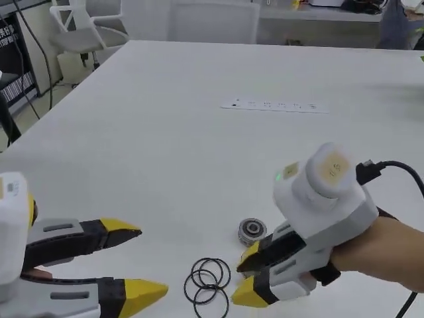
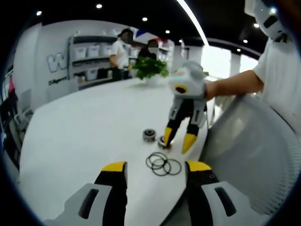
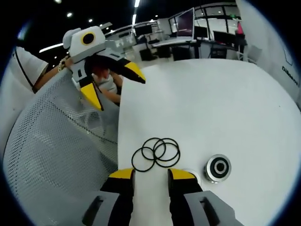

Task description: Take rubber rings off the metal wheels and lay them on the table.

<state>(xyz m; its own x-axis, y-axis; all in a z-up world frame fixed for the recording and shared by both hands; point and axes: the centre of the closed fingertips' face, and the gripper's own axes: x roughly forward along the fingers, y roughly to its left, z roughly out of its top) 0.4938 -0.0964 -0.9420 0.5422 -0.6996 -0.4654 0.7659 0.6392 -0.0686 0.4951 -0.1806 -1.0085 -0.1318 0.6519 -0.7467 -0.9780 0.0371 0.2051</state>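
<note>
Several thin black rubber rings [image 1: 211, 281] lie overlapping on the white table [image 1: 199, 146] near its front edge. A small metal wheel [image 1: 252, 229] stands just behind them. My right gripper [image 1: 246, 277] is open, tips down beside the rings, nothing between its fingers. In the right gripper view the rings [image 3: 156, 153] lie just ahead of its jaws and the wheel [image 3: 217, 167] is to the right. My left gripper [image 1: 142, 260] hovers open at the left, pointing at the rings [image 2: 163, 164]. From there, a second small wheel-like part [image 2: 163, 141] sits by the right gripper [image 2: 178, 140], beside the wheel [image 2: 149, 135].
A white power strip [image 1: 275, 105] lies mid-table. A grey mesh chair [image 3: 47, 155] stands against the table's near edge. White chairs [image 1: 86, 33] stand at the far left corner. A potted plant [image 2: 150, 68] and people are beyond the table's far end.
</note>
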